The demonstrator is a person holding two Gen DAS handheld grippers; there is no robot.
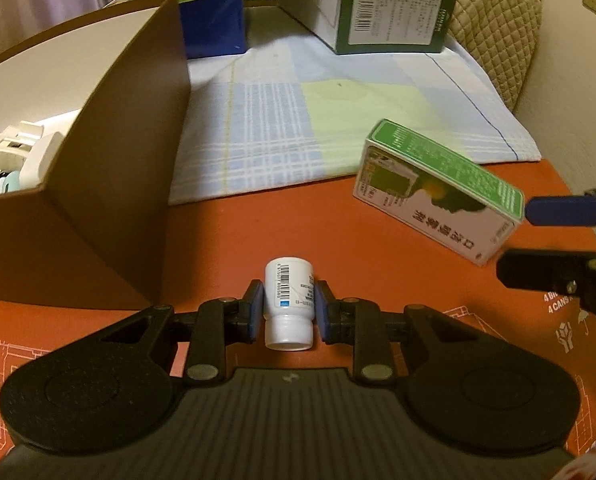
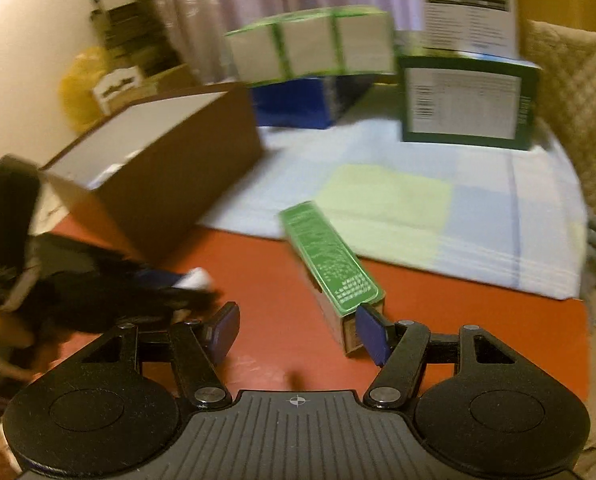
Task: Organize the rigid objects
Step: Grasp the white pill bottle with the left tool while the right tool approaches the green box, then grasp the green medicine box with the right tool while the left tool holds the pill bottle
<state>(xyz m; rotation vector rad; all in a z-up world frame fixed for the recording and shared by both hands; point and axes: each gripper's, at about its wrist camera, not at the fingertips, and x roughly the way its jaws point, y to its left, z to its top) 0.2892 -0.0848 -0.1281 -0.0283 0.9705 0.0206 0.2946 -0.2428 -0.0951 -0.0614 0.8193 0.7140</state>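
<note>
While the left gripper (image 1: 289, 312) pinches a small white plastic bottle (image 1: 288, 304) above the orange-red tabletop (image 1: 258, 232), the right gripper (image 2: 296, 330) stands spread beside a green-and-white carton (image 2: 331, 276). Far off, a pale checked cloth (image 1: 298, 120) lies beside an open brown box (image 1: 110, 160).

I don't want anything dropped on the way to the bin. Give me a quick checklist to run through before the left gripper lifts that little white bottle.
1. Small white plastic bottle sits between the left gripper pads: ok.
2. Pads pressed firmly on the bottle: cannot tell; they look close on both sides.
3. Open brown cardboard box stands to the left, top open: ok.
4. Room inside the box: cannot tell; white items fill the visible corner.
5. Right gripper open: ok, though one pad touches the green-and-white carton.
</note>
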